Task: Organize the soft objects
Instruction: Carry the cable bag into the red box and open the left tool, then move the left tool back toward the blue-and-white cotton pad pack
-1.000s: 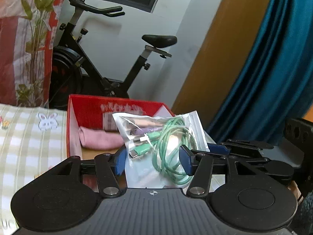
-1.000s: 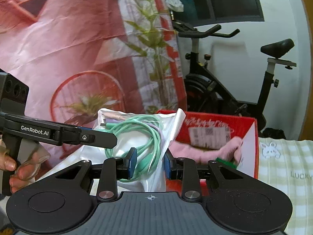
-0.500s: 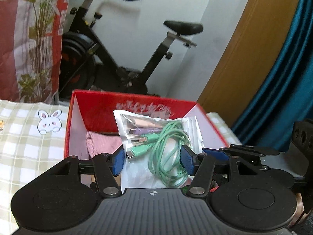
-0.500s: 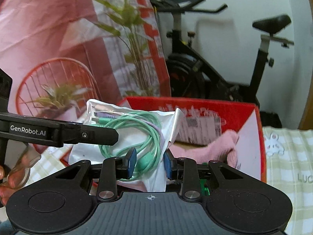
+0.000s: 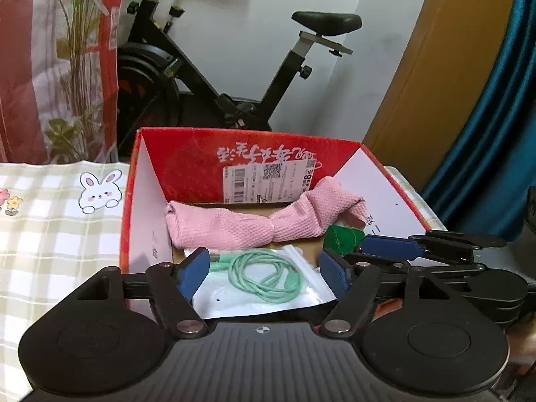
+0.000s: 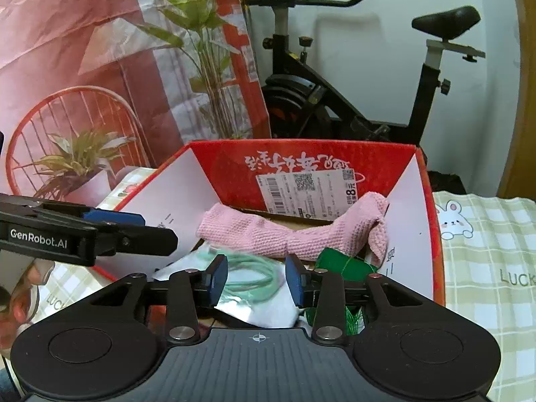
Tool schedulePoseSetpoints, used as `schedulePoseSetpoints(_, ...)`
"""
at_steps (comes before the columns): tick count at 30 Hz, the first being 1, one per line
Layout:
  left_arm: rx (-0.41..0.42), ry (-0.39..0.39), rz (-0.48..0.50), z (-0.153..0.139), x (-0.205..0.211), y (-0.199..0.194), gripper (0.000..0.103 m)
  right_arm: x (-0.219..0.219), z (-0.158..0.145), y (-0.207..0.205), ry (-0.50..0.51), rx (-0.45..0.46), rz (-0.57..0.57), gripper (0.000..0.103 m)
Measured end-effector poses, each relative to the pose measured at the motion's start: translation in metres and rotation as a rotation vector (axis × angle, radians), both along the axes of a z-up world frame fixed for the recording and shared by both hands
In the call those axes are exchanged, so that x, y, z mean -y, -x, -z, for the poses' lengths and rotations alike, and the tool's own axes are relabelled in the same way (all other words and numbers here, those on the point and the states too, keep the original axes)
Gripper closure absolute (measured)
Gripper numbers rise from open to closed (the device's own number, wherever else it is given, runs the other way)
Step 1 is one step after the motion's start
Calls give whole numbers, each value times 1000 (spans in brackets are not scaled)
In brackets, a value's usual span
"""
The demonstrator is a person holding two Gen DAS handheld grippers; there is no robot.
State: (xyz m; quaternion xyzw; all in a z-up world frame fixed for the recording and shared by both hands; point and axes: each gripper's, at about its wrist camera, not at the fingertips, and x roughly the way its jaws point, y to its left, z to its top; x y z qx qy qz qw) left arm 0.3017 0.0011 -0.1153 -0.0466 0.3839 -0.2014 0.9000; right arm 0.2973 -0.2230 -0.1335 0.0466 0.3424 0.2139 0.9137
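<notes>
A clear bag with a coiled green cable lies on the floor of the red box, in front of a rolled pink cloth. My left gripper hovers over the bag with its jaws opening; the pads stand clear of it. In the right wrist view the bag is blurred below my right gripper, whose jaws are also opening and do not press on it. A dark green bundle sits by the box's right wall. The pink cloth leans into the far right corner.
The box stands on a checked tablecloth with a rabbit print. Behind it are an exercise bike, a printed red backdrop and a teal curtain. A person's hand holds the left gripper's handle.
Both grippers came down over the box while shut on the bag. Their jaws then spread, and the bag dropped from between them onto the box floor.
</notes>
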Motion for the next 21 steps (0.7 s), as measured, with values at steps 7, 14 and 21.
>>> schedulePoseSetpoints(7,35,9,0,-19,-5,27,28,-6,-16,28,25,35,-49,67)
schedulePoseSetpoints(14,34,6,3,-20,-3,57,28,-14,-23,62,42,59,-82,62)
schedulePoseSetpoints(21,15,-2,19,-13,-3,81,28,-17,-28,89,54,73,-107,60)
